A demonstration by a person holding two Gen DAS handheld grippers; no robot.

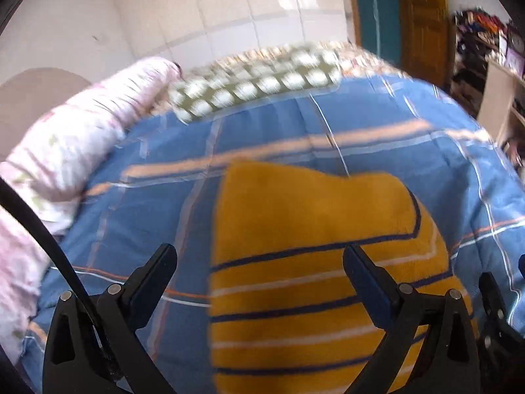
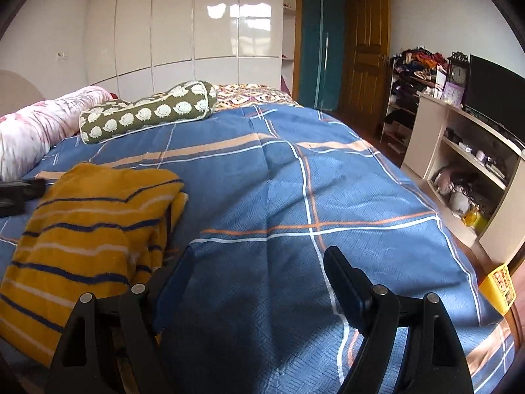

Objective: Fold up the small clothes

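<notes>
Jaws of the left gripper (image 1: 259, 259) are spread wide above the mustard-yellow striped knit garment (image 1: 311, 262), holding nothing. Beside that garment, over the blue plaid bedspread (image 2: 295, 180), the right gripper (image 2: 257, 262) is likewise held wide and empty.

yellow striped knit garment (image 2: 85, 229): 1
olive bolster pillow with white hedgehog print (image 2: 147, 111): 1
pink floral quilt roll (image 2: 36, 124): 1
black two-finger grippers: 2, left (image 1: 259, 262) and right (image 2: 256, 262)

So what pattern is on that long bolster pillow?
The bolster pillow is olive green with rows of cream hedgehog-like shapes, sharpest in the right wrist view.
</notes>
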